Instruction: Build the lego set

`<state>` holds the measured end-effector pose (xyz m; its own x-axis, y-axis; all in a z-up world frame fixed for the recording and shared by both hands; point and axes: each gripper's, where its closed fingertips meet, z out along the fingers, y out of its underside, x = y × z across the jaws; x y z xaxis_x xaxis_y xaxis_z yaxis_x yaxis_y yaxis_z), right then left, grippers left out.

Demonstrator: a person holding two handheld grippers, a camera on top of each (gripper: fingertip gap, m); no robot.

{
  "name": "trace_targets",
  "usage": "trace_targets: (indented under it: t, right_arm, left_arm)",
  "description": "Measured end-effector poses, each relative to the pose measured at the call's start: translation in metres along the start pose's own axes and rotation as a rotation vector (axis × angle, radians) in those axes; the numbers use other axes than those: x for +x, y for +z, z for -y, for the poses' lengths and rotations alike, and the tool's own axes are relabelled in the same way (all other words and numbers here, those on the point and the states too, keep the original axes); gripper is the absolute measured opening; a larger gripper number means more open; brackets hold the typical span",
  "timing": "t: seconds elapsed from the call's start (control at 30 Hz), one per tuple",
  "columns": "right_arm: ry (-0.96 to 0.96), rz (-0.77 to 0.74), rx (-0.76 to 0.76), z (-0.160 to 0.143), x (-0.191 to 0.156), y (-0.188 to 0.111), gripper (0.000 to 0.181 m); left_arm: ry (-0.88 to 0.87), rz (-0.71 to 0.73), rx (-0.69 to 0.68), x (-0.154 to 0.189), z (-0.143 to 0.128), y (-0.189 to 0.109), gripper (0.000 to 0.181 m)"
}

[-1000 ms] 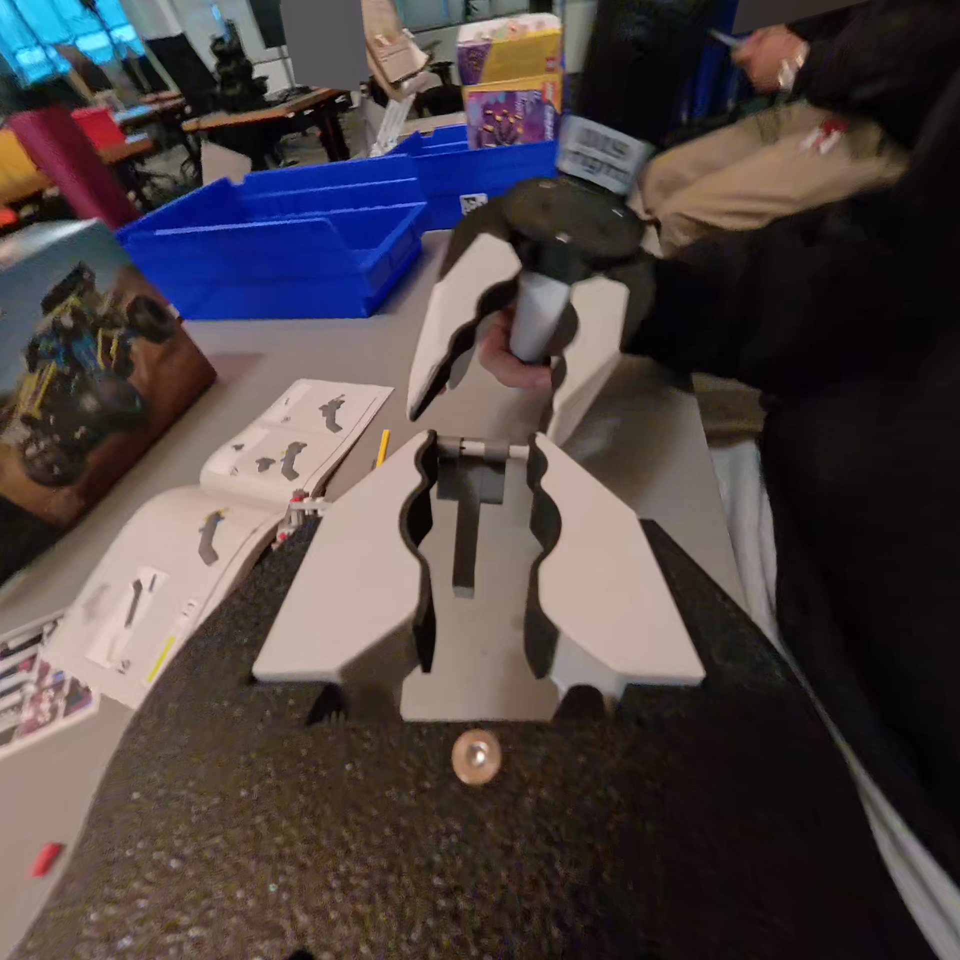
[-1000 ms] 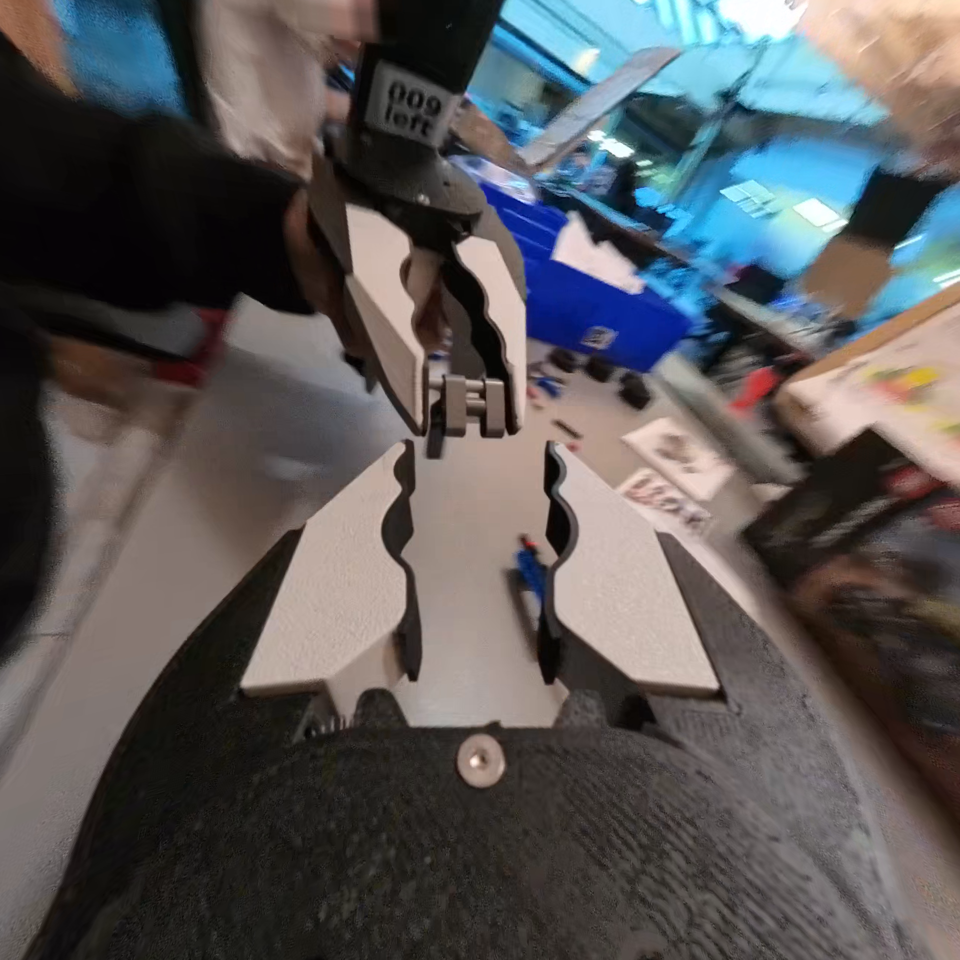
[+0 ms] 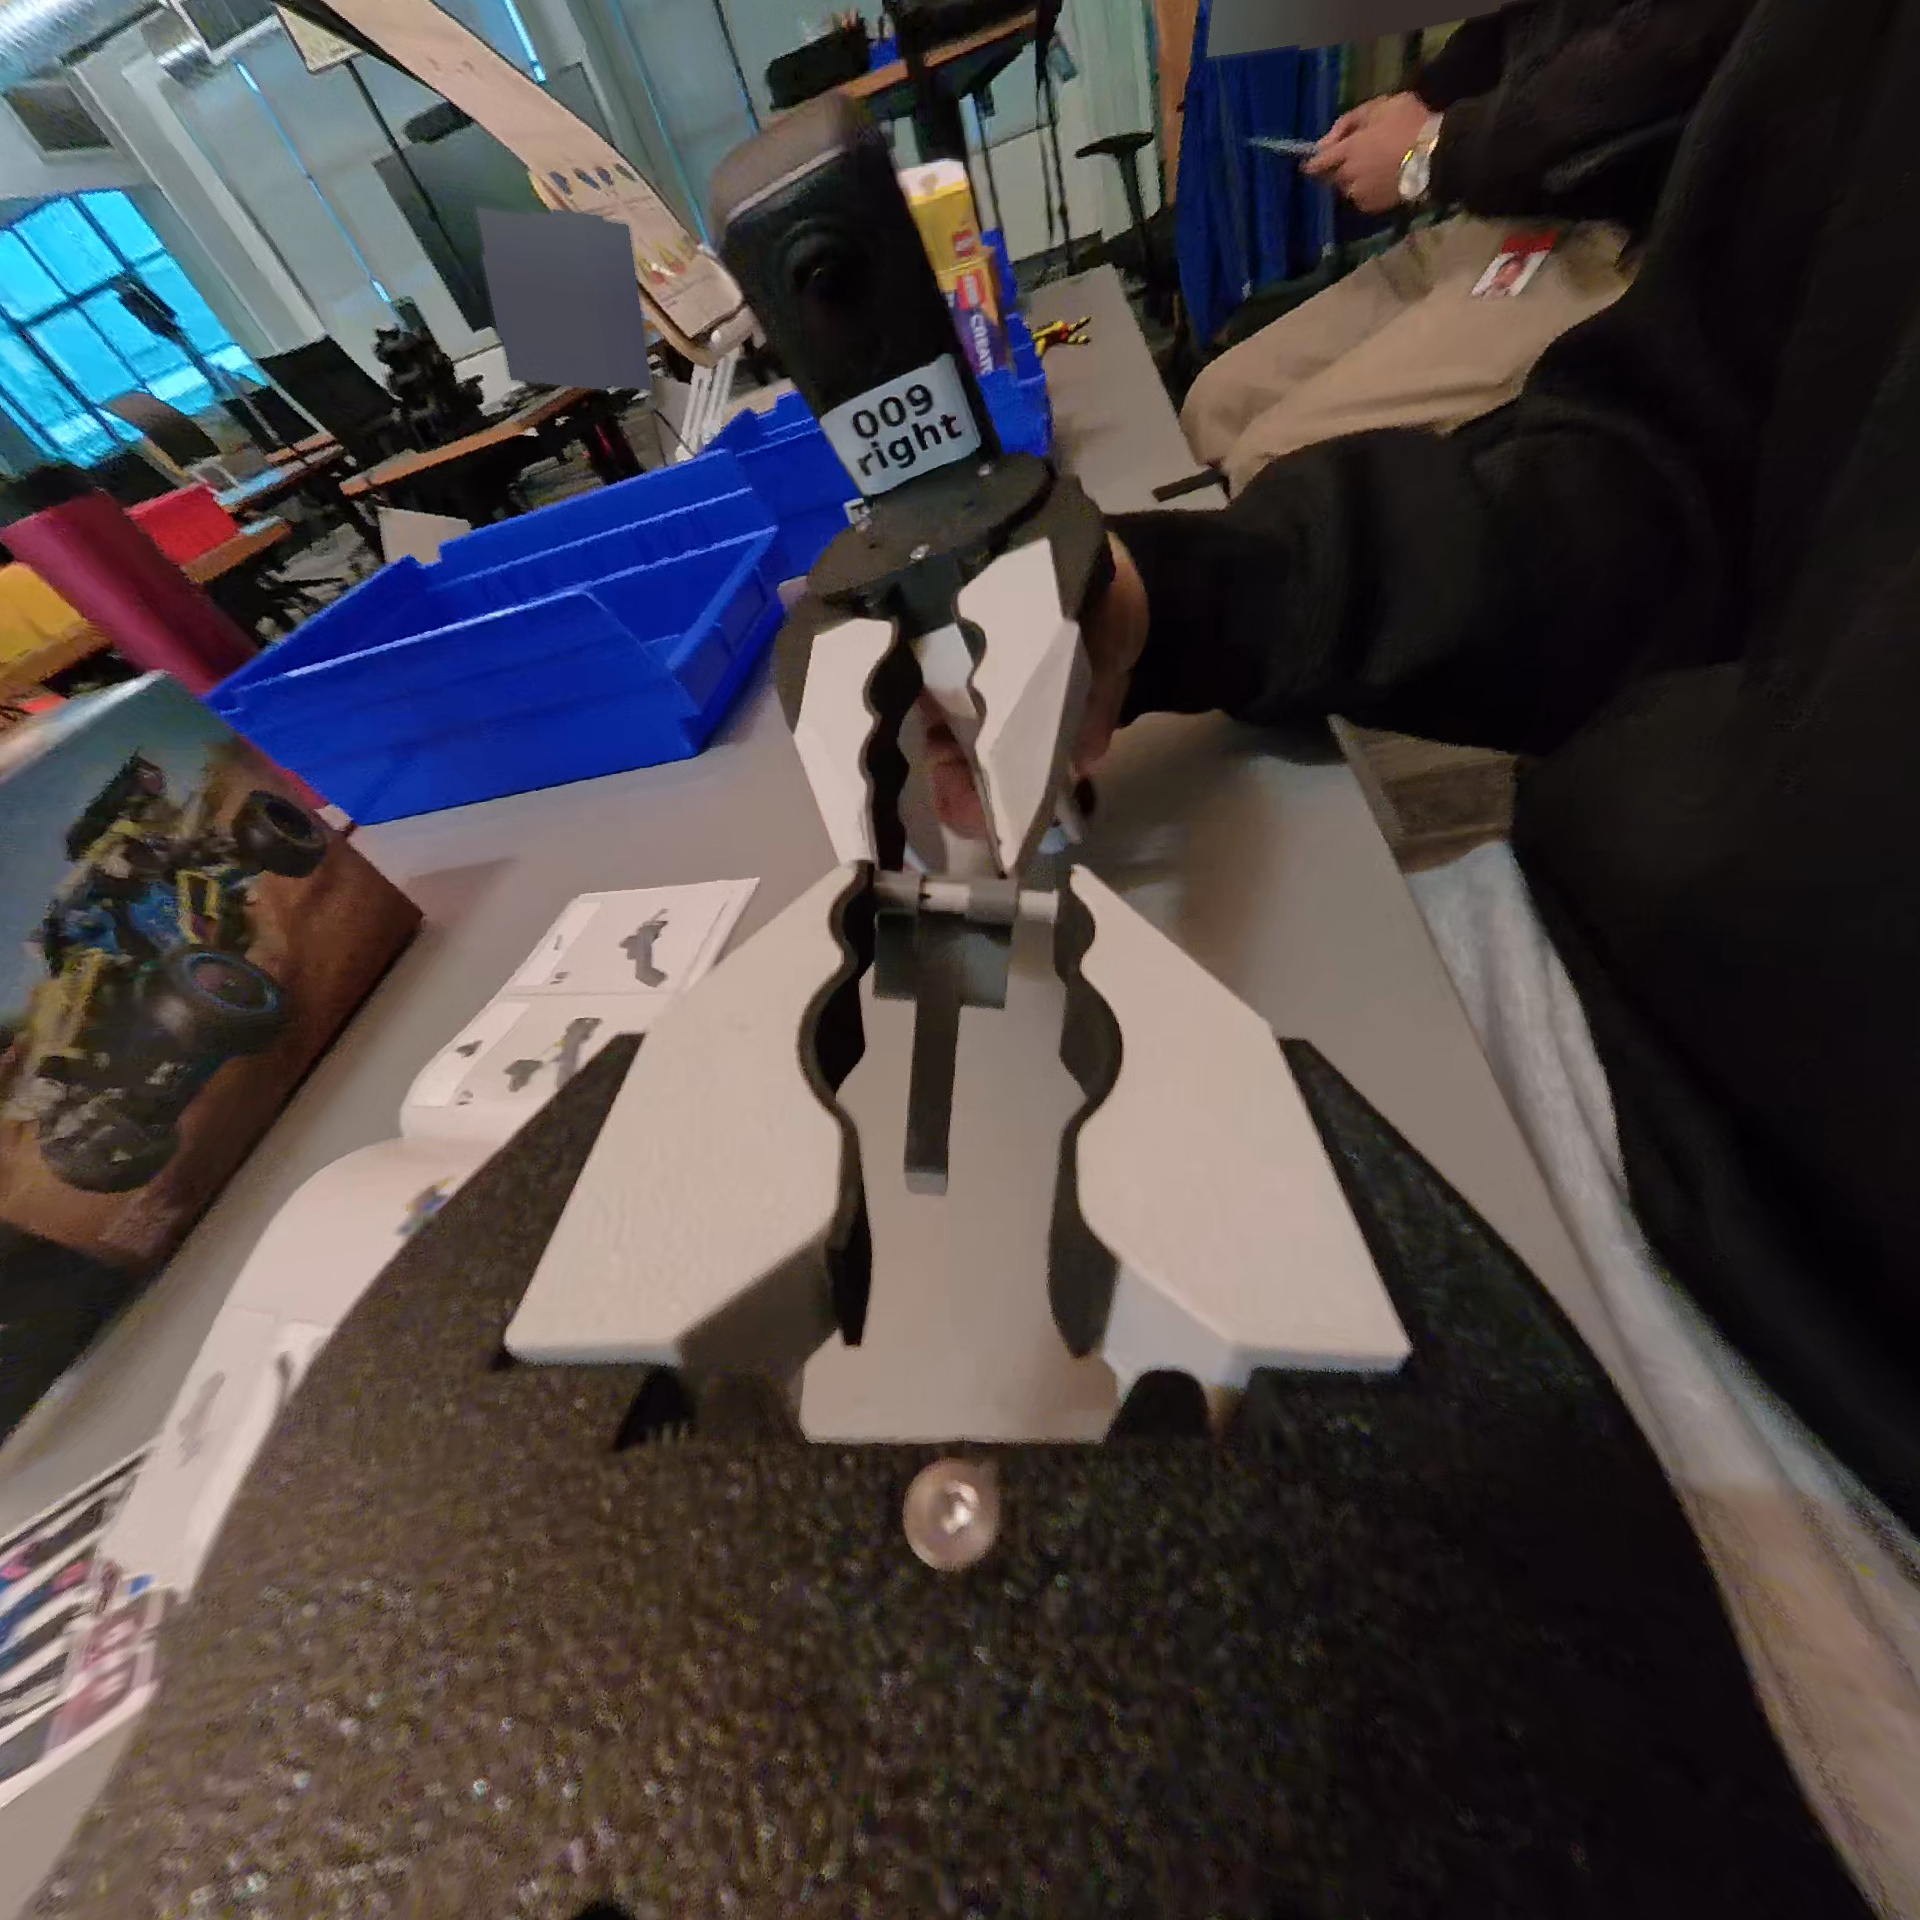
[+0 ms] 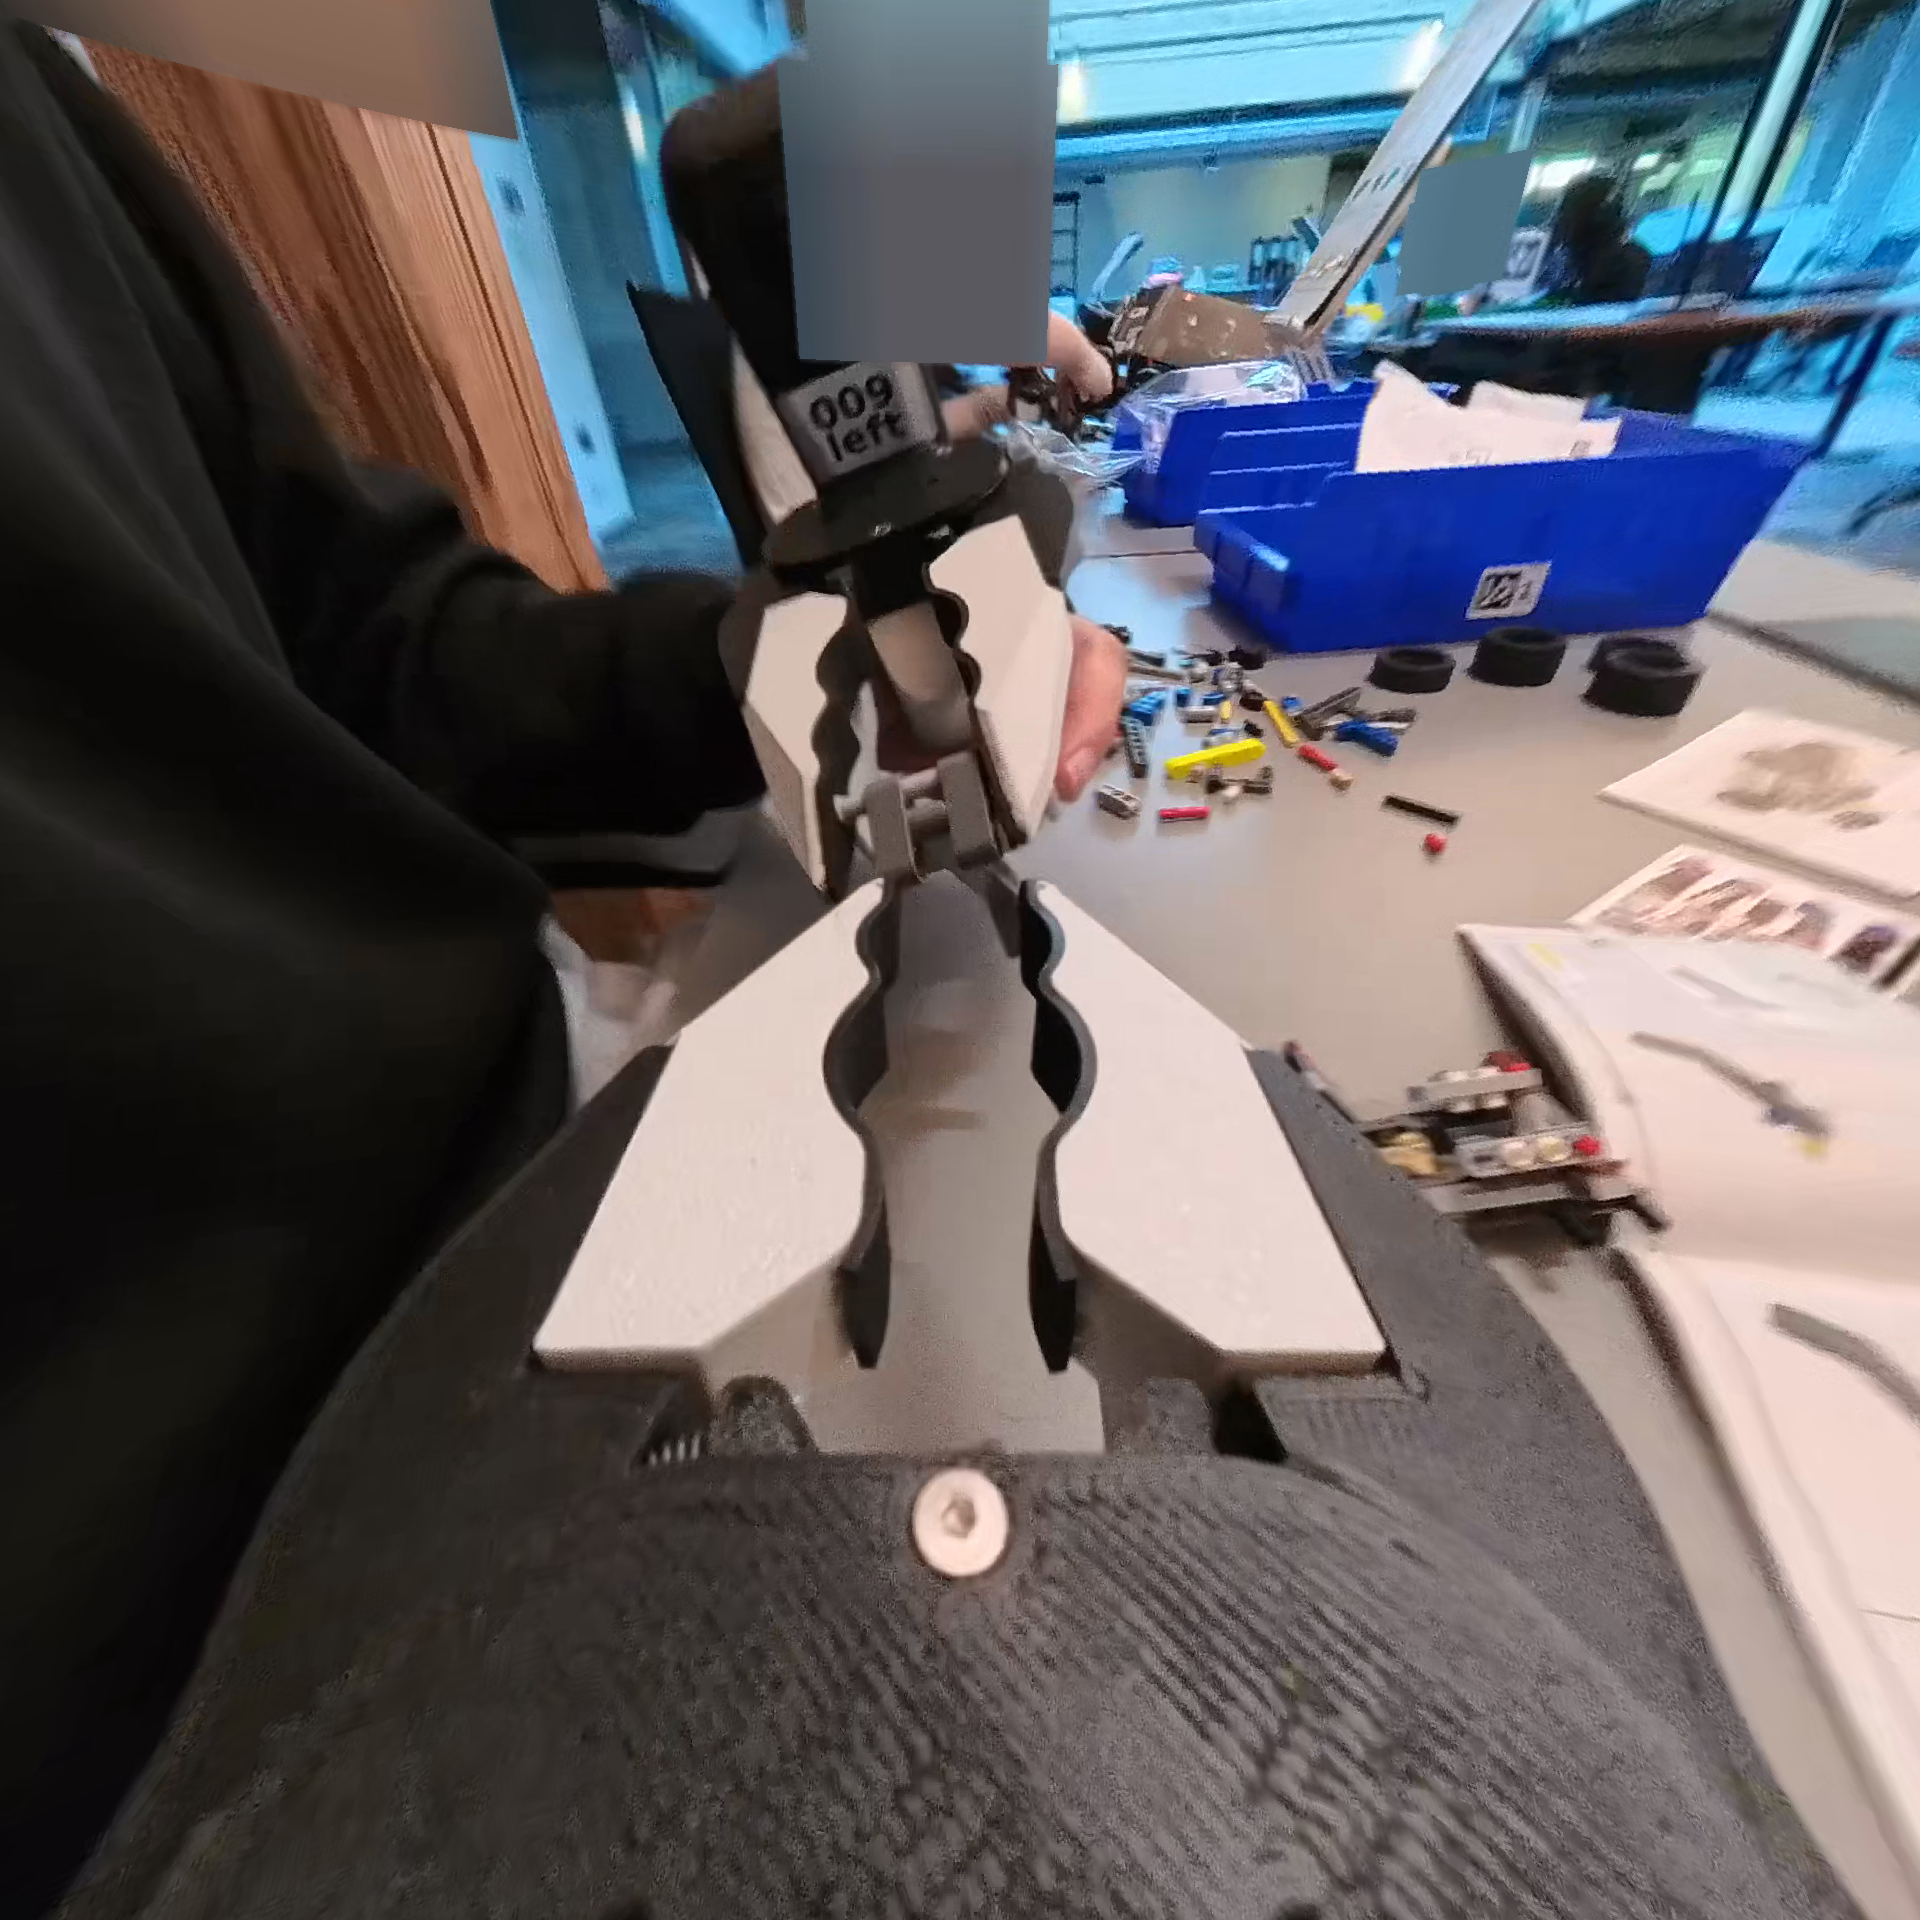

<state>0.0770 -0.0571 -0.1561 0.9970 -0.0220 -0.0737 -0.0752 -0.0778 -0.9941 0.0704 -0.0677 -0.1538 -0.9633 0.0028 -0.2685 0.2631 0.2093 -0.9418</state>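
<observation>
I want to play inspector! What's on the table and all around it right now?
Surface: grey table, mostly covered on the far side.
Job's things: grey Lego piece held in the air; loose Lego parts; black tyres; part-built model beside the open instruction booklet; set box.
Clutter: blue bins at the back of the table.
Grippers: left gripper grips the grey Lego piece; right gripper is open, tips close to that piece.
Cables: nothing seen.
Surroundings: workshop with other desks and windows; a seated person nearby.
</observation>
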Motion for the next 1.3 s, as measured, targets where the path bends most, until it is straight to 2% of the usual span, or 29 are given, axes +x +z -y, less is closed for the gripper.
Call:
trace_targets:
  t: [0.1, 0.17, 0.23, 0.33, 0.5, 0.7, 1.0, 1.13, 1.3]
  right_arm:
    - [0.232, 0.072, 0.057, 0.009, -0.003, 0.000, 0.029]
    - [0.321, 0.124, 0.073, 0.012, -0.008, 0.001, 0.034]
    - [0.402, 0.154, 0.071, 0.010, -0.008, 0.002, 0.024]
    - [0.515, 0.229, 0.145, 0.016, -0.011, -0.001, 0.015]
    - [0.545, 0.300, 0.220, 0.025, -0.016, -0.001, 0.009]
    - [0.389, 0.300, 0.263, 0.030, -0.022, -0.004, 0.006]
    - [0.316, 0.356, 0.299, 0.040, -0.034, -0.015, 0.006]
    - [0.402, 0.384, 0.315, 0.041, -0.032, -0.017, 0.006]
    - [0.496, 0.377, 0.283, 0.034, -0.024, -0.014, 0.006]
  left_arm:
    - [0.088, 0.049, -0.037, -0.004, 0.001, 0.001, 0.032]
    - [0.140, 0.061, -0.056, -0.004, 0.003, 0.003, 0.032]
    - [0.176, 0.065, -0.052, -0.003, 0.008, 0.004, 0.032]
    - [0.203, 0.067, -0.036, -0.003, 0.014, 0.005, 0.032]
    - [0.223, 0.063, -0.017, -0.001, 0.021, 0.003, 0.032]
    - [0.217, 0.073, -0.024, 0.001, 0.026, 0.002, 0.037]
    - [0.413, 0.123, -0.058, 0.007, 0.046, 0.002, 0.037]
    - [0.493, 0.144, -0.103, 0.008, 0.050, 0.005, 0.032]
    - [0.477, 0.107, -0.166, 0.005, 0.039, 0.004, 0.032]
